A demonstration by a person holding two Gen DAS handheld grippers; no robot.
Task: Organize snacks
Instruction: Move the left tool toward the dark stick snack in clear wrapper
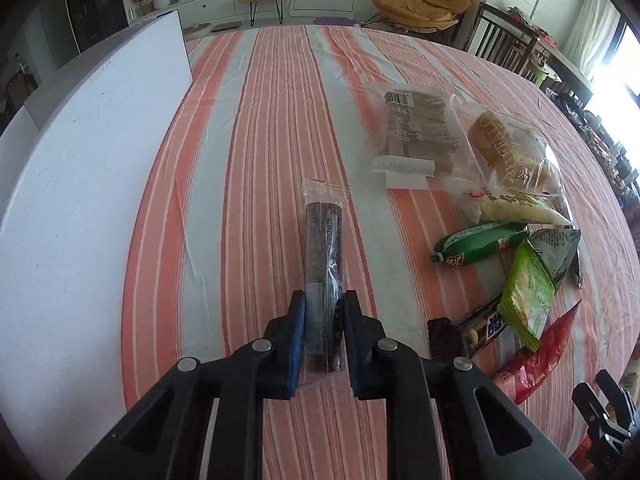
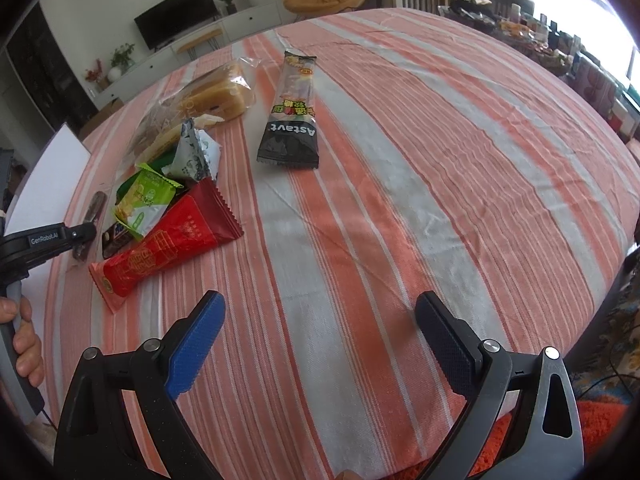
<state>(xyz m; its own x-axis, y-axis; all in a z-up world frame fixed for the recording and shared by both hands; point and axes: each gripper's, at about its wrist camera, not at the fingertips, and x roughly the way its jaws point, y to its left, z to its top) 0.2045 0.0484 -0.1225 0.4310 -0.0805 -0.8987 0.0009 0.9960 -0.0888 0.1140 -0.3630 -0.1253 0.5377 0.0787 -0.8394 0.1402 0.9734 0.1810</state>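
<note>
- Tablecloth (image 1: 248, 160), orange and grey stripes, covers the table; a white board (image 1: 80, 184) sits at nine o'clock, TV and yellow chair beyond.
- Left gripper (image 1: 323, 300) pinches a clear-wrapped dark snack bar (image 1: 322, 248), running toward twelve o'clock.
- Snack pile (image 1: 500, 216) lies at two o'clock.
- Right gripper (image 2: 320, 308) is spread wide, nothing between; the black Astavt packet (image 2: 291, 120) lies at twelve o'clock.
</note>
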